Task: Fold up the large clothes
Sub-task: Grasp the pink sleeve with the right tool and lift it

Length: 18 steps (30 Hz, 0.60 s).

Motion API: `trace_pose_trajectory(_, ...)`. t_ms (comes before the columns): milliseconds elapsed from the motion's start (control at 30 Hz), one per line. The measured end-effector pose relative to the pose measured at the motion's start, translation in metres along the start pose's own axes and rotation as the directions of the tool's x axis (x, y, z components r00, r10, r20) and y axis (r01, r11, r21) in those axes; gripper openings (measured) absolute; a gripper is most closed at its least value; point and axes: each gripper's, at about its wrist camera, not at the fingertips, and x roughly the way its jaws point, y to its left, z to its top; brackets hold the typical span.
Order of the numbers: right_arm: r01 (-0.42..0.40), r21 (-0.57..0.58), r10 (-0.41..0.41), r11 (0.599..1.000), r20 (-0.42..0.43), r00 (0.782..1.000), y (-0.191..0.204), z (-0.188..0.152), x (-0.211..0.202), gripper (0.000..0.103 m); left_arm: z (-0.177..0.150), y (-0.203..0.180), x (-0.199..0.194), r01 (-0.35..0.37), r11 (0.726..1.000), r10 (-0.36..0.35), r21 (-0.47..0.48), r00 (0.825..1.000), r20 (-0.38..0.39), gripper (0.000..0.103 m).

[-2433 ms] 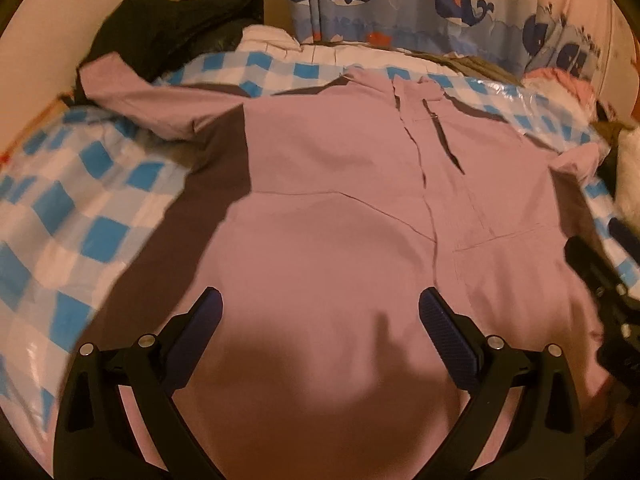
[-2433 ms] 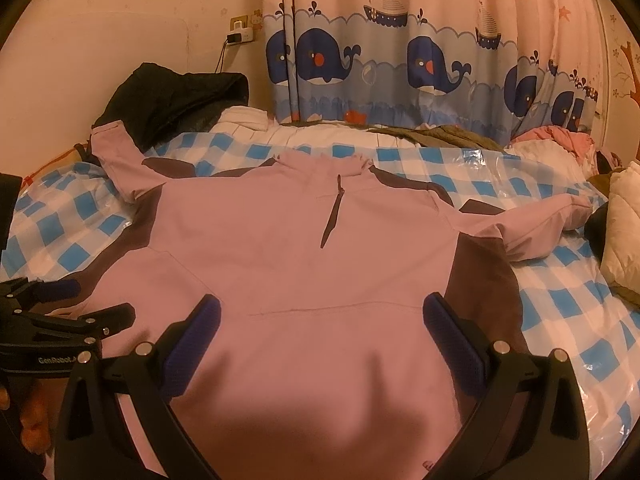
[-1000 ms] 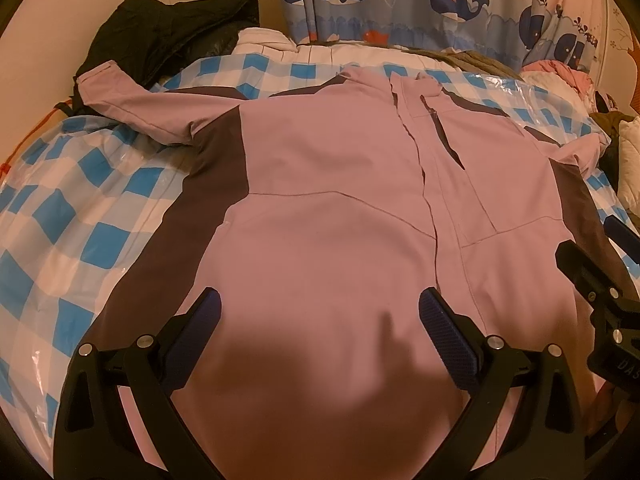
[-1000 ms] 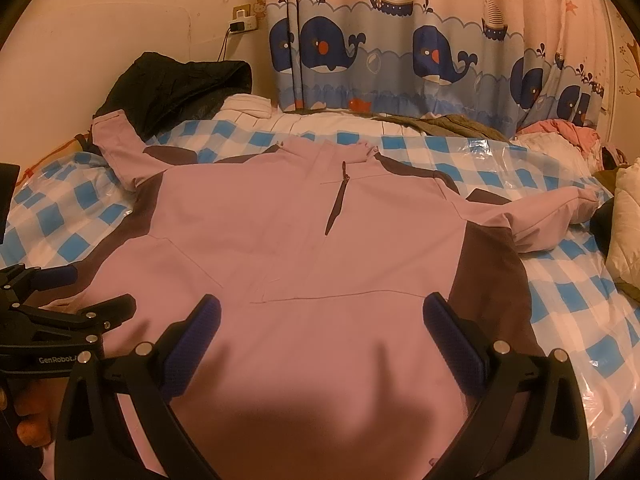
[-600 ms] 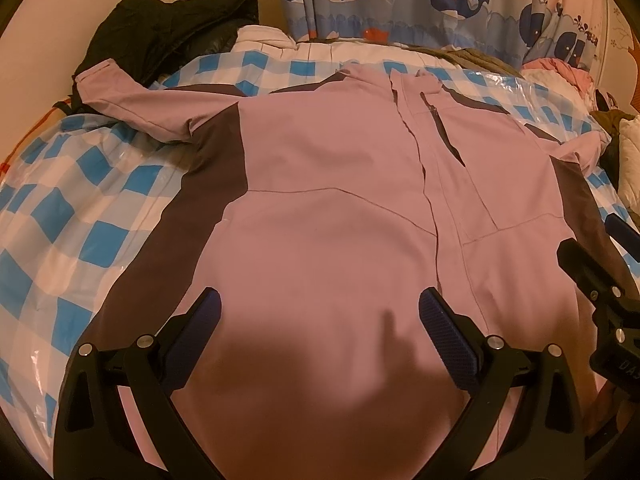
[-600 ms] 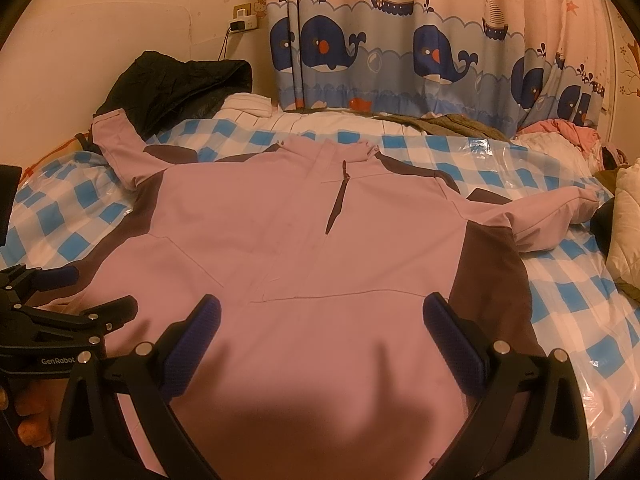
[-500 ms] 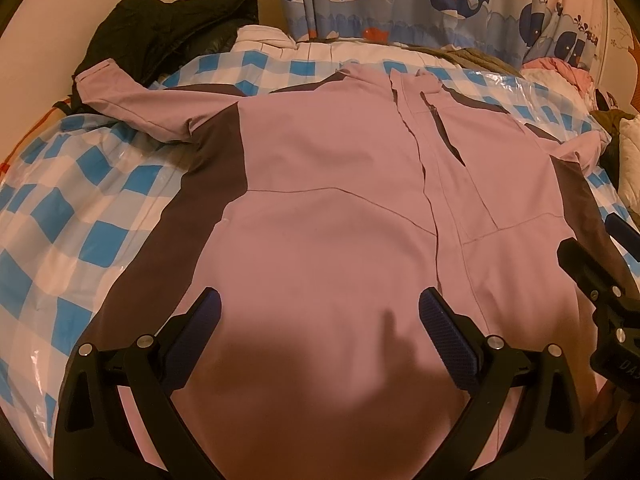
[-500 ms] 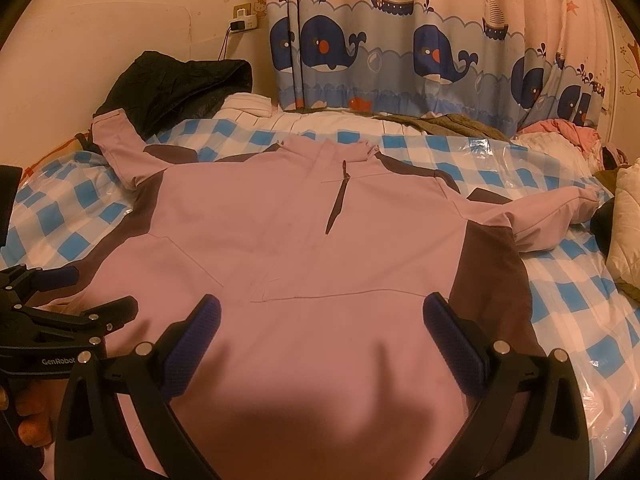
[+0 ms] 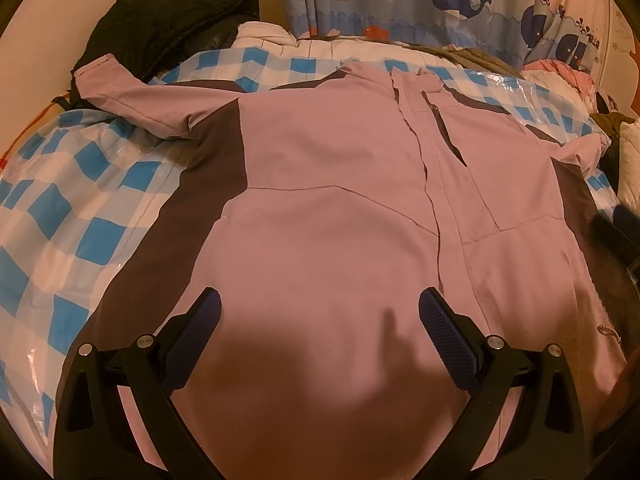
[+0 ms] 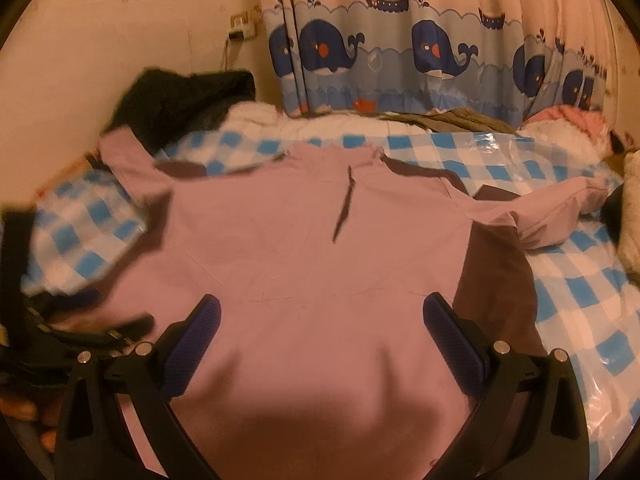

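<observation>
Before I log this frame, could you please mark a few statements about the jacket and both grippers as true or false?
1. The pink jacket lies spread flat on the checked sheet. True.
2. The left gripper is shut on the hem. False: it is open, holding nothing.
3. The right gripper is open. True.
4. Both sleeves are folded across the chest. False: each sleeve stretches outward.
5. A black garment lies beyond the jacket. True.
</observation>
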Motion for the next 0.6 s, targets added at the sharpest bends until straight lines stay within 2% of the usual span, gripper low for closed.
trace_pose_trajectory(33, -0.007, 0.020, 0.007, 1.000, 0.008, 1.000, -0.009, 0.007, -0.004, 0.098, 0.000, 0.000, 0.001, 0.001, 1.000, -0.001, -0.002, 1.000, -0.002, 0.095)
trace_pose_trajectory(167, -0.027, 0.210, 0.019, 0.977, 0.043, 0.999, -0.093, 0.038, -0.022, 0.098, 0.001, 0.001, 0.004, 0.005, 1.000, -0.005, -0.006, 1.000, -0.016, 0.095)
trace_pose_trajectory(233, -0.046, 0.378, 0.032, 0.925, 0.045, 0.998, -0.163, 0.049, -0.025, 0.098, 0.000, 0.001, 0.005, 0.004, 1.000, -0.004, -0.004, 1.000, -0.019, 0.095)
trace_pose_trajectory(267, -0.016, 0.485, 0.010, 0.874, 0.015, 1.000, -0.211, 0.054, -0.021, 0.098, -0.001, 0.001, 0.007, 0.004, 1.000, -0.004, -0.002, 1.000, -0.023, 0.095)
trace_pose_trajectory(300, 0.005, 0.545, 0.005, 0.839, -0.018, 1.000, -0.242, 0.059, -0.014, 0.098, -0.001, 0.000, 0.008, 0.004, 1.000, -0.004, 0.000, 1.000, -0.027, 0.095)
trace_pose_trajectory(433, 0.105, 0.669, -0.016, 0.736, -0.138, 0.990, -0.357, 0.095, 0.023, 0.098, -0.005, -0.006, 0.017, -0.004, 1.000, 0.006, 0.020, 0.999, -0.052, 0.095)
trace_pose_trajectory(467, 0.116, 0.696, -0.015, 0.708, -0.150, 0.989, -0.376, 0.101, 0.031, 0.098, -0.007, -0.009, 0.020, -0.010, 0.999, 0.012, 0.032, 0.998, -0.059, 0.095)
trace_pose_trajectory(500, 0.136, 0.743, -0.007, 0.655, -0.174, 0.985, -0.406, 0.109, 0.046, 0.098, -0.008, -0.011, 0.023, -0.013, 0.999, 0.016, 0.041, 0.998, -0.064, 0.095)
trace_pose_trajectory(600, 0.195, 0.786, -0.004, 0.586, -0.237, 0.971, -0.447, 0.118, 0.081, 0.098, -0.011, -0.014, 0.029, -0.020, 0.998, 0.024, 0.058, 0.997, -0.077, 0.095)
